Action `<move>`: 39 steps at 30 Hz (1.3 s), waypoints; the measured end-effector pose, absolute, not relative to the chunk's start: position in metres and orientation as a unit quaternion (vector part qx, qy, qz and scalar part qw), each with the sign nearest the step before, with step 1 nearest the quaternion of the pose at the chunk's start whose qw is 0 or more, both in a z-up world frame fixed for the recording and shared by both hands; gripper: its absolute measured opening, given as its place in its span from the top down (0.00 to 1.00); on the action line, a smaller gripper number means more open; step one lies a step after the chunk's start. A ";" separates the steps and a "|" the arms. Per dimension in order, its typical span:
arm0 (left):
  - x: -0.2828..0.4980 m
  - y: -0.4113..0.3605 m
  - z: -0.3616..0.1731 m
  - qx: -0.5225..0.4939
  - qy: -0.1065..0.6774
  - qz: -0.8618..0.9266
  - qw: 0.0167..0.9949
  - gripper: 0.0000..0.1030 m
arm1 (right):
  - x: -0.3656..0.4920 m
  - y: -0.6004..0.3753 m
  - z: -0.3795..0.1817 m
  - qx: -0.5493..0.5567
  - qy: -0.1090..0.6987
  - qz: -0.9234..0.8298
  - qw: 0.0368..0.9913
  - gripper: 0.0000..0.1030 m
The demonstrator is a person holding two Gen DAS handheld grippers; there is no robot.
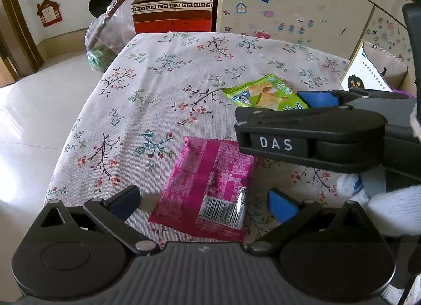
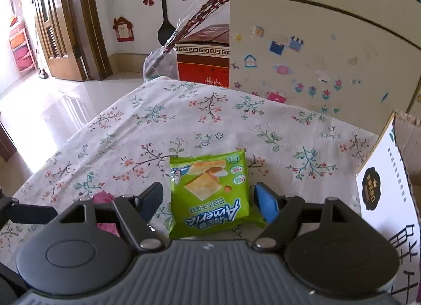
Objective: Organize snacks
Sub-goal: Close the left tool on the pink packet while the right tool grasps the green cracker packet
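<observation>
The left tool (image 1: 204,201) hangs over the near part of the table (image 1: 163,89), which is covered in a flowered cloth, with its fingers spread wide apart. A pink snack packet (image 1: 208,186) lies flat on the cloth between them, barcode side up, and neither blue pad touches it; its near end reaches back toward the tool's body.

The right tool (image 2: 210,201) points down at a green cracker packet (image 2: 210,194), which lies on the cloth between its parted fingers. The right-hand blue pad (image 2: 267,201) sits just beside the packet's edge, perhaps brushing it, while the left finger stands a little clear; nothing is clamped. Seen from the left wrist, that tool (image 1: 310,110) reaches in from the right, beyond and to the right of the pink packet, with the green packet (image 1: 263,93) under its tip.

To the right of the right tool stands an open cardboard box (image 2: 389,181) with a white printed side. Past the far table edge are a sticker-covered cabinet (image 2: 315,49) and a red-brown carton (image 1: 172,6).
</observation>
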State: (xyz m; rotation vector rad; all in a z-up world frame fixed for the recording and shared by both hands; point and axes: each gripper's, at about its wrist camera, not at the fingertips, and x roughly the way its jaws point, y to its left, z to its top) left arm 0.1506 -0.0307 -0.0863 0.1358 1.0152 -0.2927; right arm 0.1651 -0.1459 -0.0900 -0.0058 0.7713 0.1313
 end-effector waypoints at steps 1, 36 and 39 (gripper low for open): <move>0.150 -0.031 -0.086 0.064 0.483 -0.139 0.862 0.00 | 0.165 -0.145 -0.091 -0.006 0.375 0.063 0.925 0.25; 0.147 -0.022 -0.066 0.012 0.464 -0.162 0.871 0.42 | 0.105 -0.176 -0.034 0.042 0.391 0.007 0.919 0.47; 0.143 -0.019 -0.058 0.003 0.459 -0.164 0.873 0.42 | 0.089 -0.175 -0.019 0.037 0.386 0.010 0.922 0.47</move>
